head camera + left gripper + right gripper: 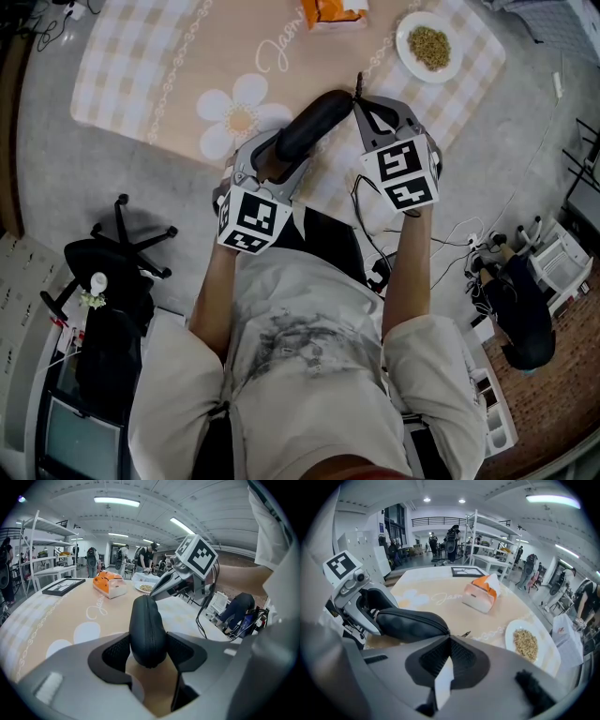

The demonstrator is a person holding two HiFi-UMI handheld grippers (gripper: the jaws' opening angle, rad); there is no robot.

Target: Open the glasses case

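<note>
A black zipped glasses case (309,127) is held over the near edge of the table. My left gripper (274,161) is shut on its near end; in the left gripper view both pads press the sides of the case (147,630). My right gripper (358,101) has its jaws closed together at the case's far end (405,623). A thin zipper pull (466,633) sticks out just past the tips there. From the left gripper view the right gripper (159,590) reaches in from the right onto the case's top end.
The table carries a beige checked mat with a daisy print (141,66). An orange-and-white box (333,11) and a white plate of grain (428,47) sit at the far side. A framed picture (466,572) lies farther back. A black office chair (117,253) stands at my left.
</note>
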